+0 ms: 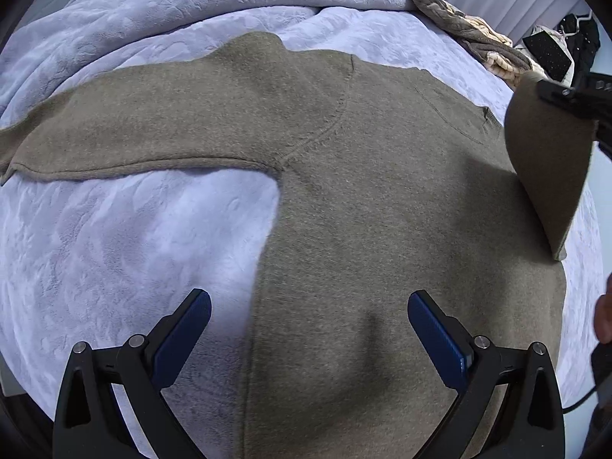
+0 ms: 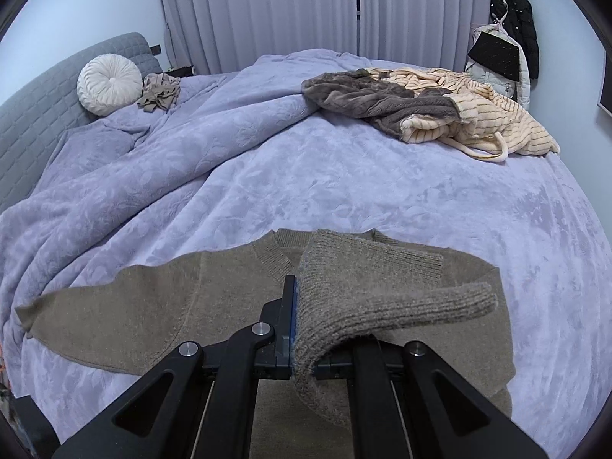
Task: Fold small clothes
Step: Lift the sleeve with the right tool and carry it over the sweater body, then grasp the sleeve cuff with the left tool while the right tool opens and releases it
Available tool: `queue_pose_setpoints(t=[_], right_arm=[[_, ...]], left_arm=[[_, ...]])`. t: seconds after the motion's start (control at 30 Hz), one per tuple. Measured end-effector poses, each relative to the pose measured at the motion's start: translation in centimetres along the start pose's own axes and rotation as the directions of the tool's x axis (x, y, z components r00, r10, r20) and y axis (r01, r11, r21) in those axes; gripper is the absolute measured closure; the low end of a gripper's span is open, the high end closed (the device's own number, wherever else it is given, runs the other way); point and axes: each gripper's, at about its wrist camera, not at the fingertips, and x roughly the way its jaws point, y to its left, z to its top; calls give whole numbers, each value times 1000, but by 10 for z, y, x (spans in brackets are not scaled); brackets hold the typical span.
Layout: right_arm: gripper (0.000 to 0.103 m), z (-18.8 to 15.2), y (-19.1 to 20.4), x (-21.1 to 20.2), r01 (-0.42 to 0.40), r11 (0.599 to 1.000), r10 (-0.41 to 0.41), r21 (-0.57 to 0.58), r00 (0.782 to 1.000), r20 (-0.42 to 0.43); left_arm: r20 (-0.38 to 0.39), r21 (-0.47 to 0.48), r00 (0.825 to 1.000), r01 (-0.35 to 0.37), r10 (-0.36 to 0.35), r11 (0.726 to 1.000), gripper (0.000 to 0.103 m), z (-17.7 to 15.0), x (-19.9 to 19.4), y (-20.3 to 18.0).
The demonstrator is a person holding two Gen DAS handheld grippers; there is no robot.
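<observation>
An olive-brown knit sweater (image 1: 344,199) lies flat on the lavender bedspread (image 1: 114,237), one sleeve (image 1: 134,134) stretched out to the left. My left gripper (image 1: 309,329) hovers open over the sweater's lower body, nothing between its blue pads. In the left wrist view my right gripper (image 1: 573,99) holds the other sleeve (image 1: 547,168) lifted at the right edge. In the right wrist view my right gripper (image 2: 296,306) is shut on that ribbed sleeve cuff (image 2: 363,290), which drapes over its right finger above the sweater's body (image 2: 153,306).
A grey and cream striped pile of clothes (image 2: 440,107) lies at the bed's far right. A round white cushion (image 2: 110,84) and a small beige garment (image 2: 160,91) sit by the grey headboard (image 2: 34,114). Curtains (image 2: 306,11) and hanging dark clothes (image 2: 512,26) stand behind.
</observation>
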Motion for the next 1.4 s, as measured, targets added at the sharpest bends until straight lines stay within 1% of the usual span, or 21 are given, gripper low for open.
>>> queue_pose_setpoints(t=[0.13,0.2,0.33,0.43,0.63,0.77,0.9,1.0,1.07,1.13,1.17,1.2,1.23,1.27,1.3,1.33,1.37,1.4], right_arm=[[98,-9,14,18,-1,1000,1,-21,999,-34],[98,-13,21,27,3,999,-5,-40,999,-53],[98,-23,35,46,16,997,-22,-75,996,-87],[98,-31,46,59,34,993,-46,-110,993,-108],[98,-44,62,75,87,981,-107,-172,988,-113],[98,-50,68,80,116,972,-140,-203,984,-108],[98,-57,81,85,151,952,-182,-267,979,-96],[98,-61,90,90,164,940,-200,-299,976,-91],[98,-63,93,93,176,934,-213,-310,973,-89],[98,-65,94,95,180,931,-219,-316,971,-92],[98,-65,94,96,181,931,-220,-318,971,-93],[98,-66,94,96,181,930,-221,-320,971,-94],[98,-67,94,97,179,930,-220,-322,971,-95],[98,-67,94,97,178,930,-219,-320,971,-97],[98,-67,93,97,176,932,-218,-318,971,-99],[98,-66,93,97,173,933,-215,-314,971,-101],[98,-66,92,97,171,935,-212,-312,972,-103],[98,-66,92,96,170,936,-210,-310,972,-103]], left_arm=[[43,0,999,-32,32,999,0,8,-9,11],[61,-16,997,-42,43,999,0,15,-14,21],[67,-53,997,-35,38,998,0,23,-17,41],[60,-72,998,-29,34,997,0,24,-14,52],[52,-87,998,-24,29,996,0,21,-13,66],[61,-156,998,-9,18,988,0,26,-15,91],[60,-217,998,-16,29,976,0,29,-17,117],[76,-252,997,5,15,968,0,33,-20,138],[95,-299,996,28,0,954,0,38,-22,159],[132,-372,991,83,-36,925,0,42,-24,189],[165,-416,983,149,-87,897,0,43,-24,208],[206,-461,967,231,-149,857,0,43,-23,230],[251,-495,946,307,-205,813,0,41,-22,249],[304,-535,920,379,-246,755,0,37,-20,271],[353,-574,899,427,-260,698,0,30,-18,293],[406,-597,874,476,-268,646,0,23,-16,312],[473,-617,838,535,-272,577,0,14,-12,335],[513,-628,814,572,-272,528,0,8,-6,350]])
